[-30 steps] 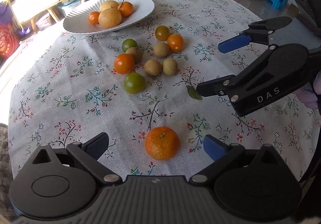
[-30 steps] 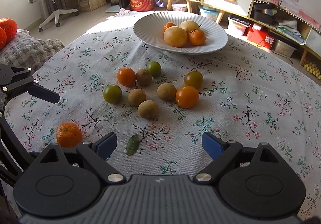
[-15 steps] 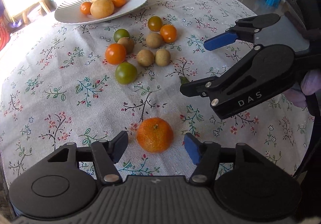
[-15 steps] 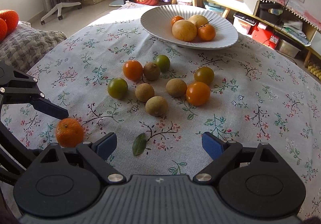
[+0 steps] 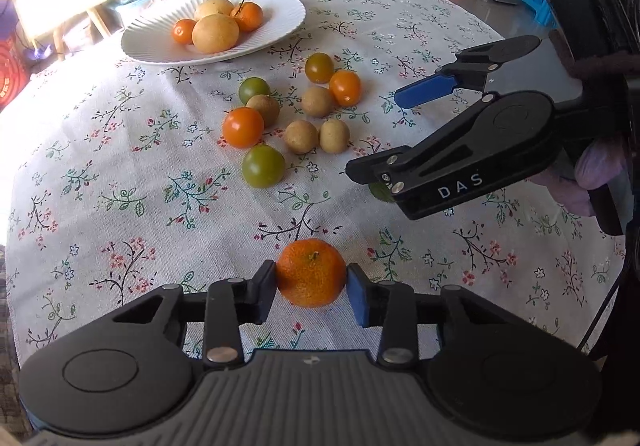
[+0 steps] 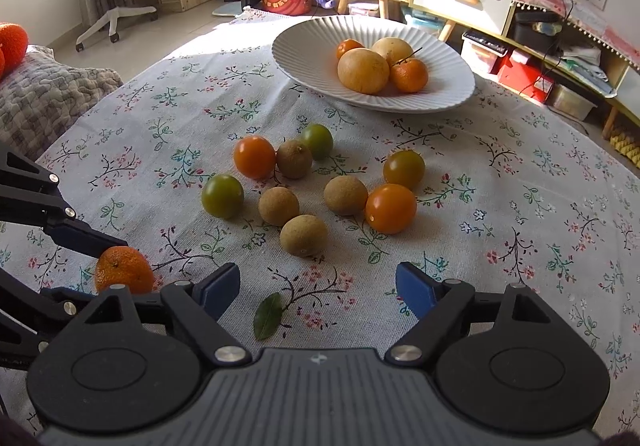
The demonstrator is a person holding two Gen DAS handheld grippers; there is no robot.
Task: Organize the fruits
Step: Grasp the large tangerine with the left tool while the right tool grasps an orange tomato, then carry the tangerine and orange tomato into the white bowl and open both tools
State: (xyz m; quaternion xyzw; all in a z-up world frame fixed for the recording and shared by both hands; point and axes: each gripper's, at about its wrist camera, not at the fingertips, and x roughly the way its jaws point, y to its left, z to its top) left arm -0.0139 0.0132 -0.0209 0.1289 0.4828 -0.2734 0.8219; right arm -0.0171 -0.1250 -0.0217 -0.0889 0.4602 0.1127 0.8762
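Now the left claw (image 5: 311, 282) is seen closed down on the small round orange mandarin (image 5: 311, 272), its black pad touching one flank and its blue pad the other; a second ago those jaws stood wide on either side of the fruit, and they have just been closing until contact was made. The mandarin is still seated on the floral-printed cloth of the worktop (image 5: 120, 174), at the near edge, well apart from the cluster of loose fruit. Judged from this, the grasp is secured and the lift toward the white fluted plate (image 5: 280, 12) can be started, where two pale yellow round fruits and two small orange ones are already gathered. The mandarin is nearly spherical, so no real long axis is offered; its stem dimple is turned upward and slightly away from the camera, and the grip is taken across its width. The right claw (image 6: 318, 288) is held open above the cloth with nothing between its blue pads, its jaws having just narrowed a little; a small green leaf (image 6: 267, 315) lies just beneath it. Left to be sorted are the orange and green tomatoes and the brown round fruits near the middle of the worktop.
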